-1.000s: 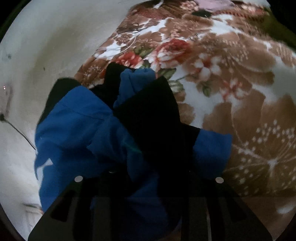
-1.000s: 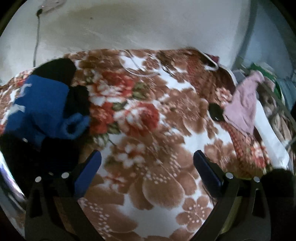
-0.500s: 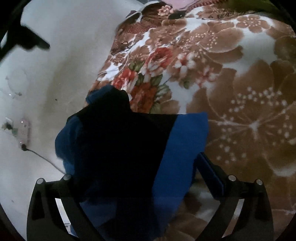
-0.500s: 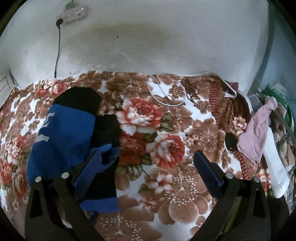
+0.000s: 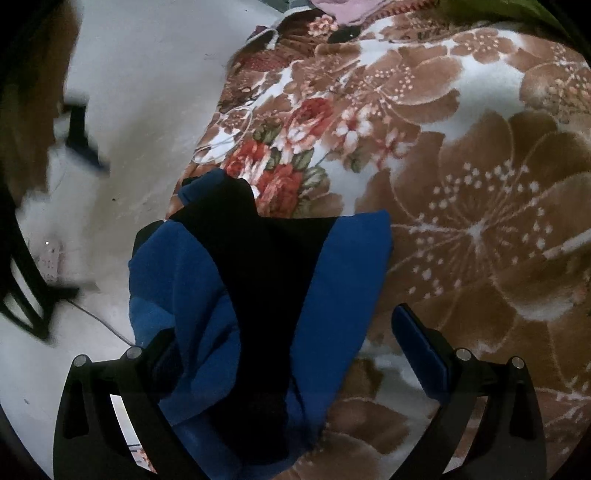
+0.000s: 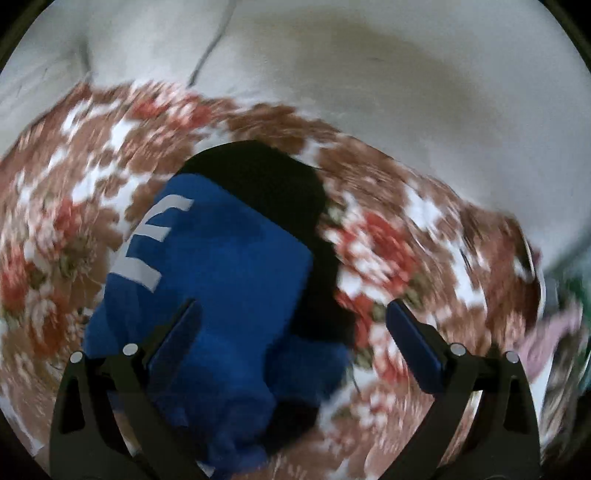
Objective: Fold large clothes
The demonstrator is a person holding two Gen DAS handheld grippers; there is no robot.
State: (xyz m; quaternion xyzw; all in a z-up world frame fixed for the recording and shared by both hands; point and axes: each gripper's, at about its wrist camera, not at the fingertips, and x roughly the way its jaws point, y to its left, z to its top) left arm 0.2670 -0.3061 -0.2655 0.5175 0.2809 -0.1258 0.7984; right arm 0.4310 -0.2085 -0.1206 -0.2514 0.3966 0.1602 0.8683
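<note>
Left hand-held gripper [image 5: 291, 350] stands with its jaws spread wide, angled down over the near end of the garment [image 5: 258, 302]. Cloth lies in the gap between the fingers, rising against the inner side of the left finger [image 5: 162, 354]; whether it touches that pad cannot be told. The right finger [image 5: 421, 354] stands clear of it, over the blanket [image 5: 480, 184].

Garment: a blue and black piece, partly folded into a long bundle. In the left wrist view its long axis runs from the gripper away toward the blanket's far edge by the wall [image 5: 147, 92], with a black band down the middle, blue panels either side, and a narrow blue-and-black tip at the far end. It lies near the blanket's wall-side edge.

Right hand-held gripper [image 6: 291, 332] is also wide open, tilted down above the same garment [image 6: 221, 277]. Its left finger [image 6: 173, 339] is over the blue panel and its right finger [image 6: 413, 347] over the floral blanket [image 6: 406, 240]; neither pad presses cloth. From this view the bundle runs from the gripper up toward the wall [image 6: 369, 74], blue face up with white stripes [image 6: 147, 243] at its left, black cloth at the far end and right side. The view is smeared by motion blur.

A white cable [image 5: 229, 133] loops on the blanket beyond the garment, and pink cloth [image 5: 343, 7] lies at the far corner.
</note>
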